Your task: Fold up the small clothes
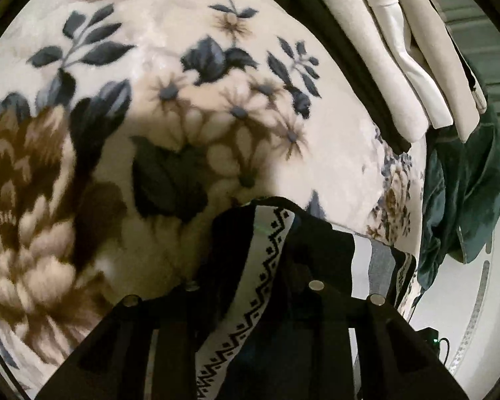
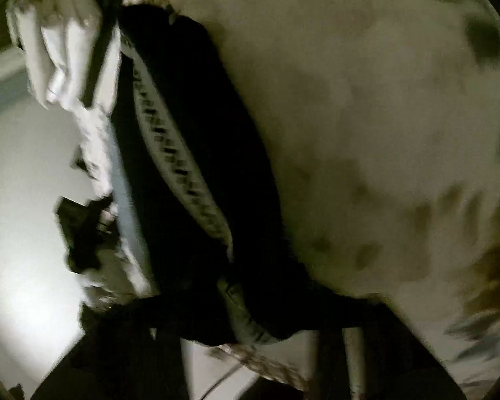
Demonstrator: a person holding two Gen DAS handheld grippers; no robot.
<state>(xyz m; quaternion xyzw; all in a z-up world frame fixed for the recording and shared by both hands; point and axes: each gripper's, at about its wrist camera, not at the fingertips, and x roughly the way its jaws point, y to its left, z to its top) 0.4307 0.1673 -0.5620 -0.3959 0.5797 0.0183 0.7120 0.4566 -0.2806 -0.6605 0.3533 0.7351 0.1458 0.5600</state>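
Note:
A small black garment (image 1: pixel 303 250) with a white band bearing a black zigzag pattern (image 1: pixel 266 260) hangs over my left gripper (image 1: pixel 250 296), which is shut on it above the floral blanket (image 1: pixel 150 133). In the blurred right wrist view the same black garment (image 2: pixel 216 173) stretches from far left toward my right gripper (image 2: pixel 250 330), which is shut on its near end. The other gripper (image 2: pixel 83 230) shows at the garment's left side.
Folded cream and white clothes (image 1: pixel 383 50) lie on a black piece at the blanket's far right edge. A dark green garment (image 1: pixel 466 183) hangs off the bed's right side. Pale floor (image 2: pixel 23 200) lies beyond the bed edge.

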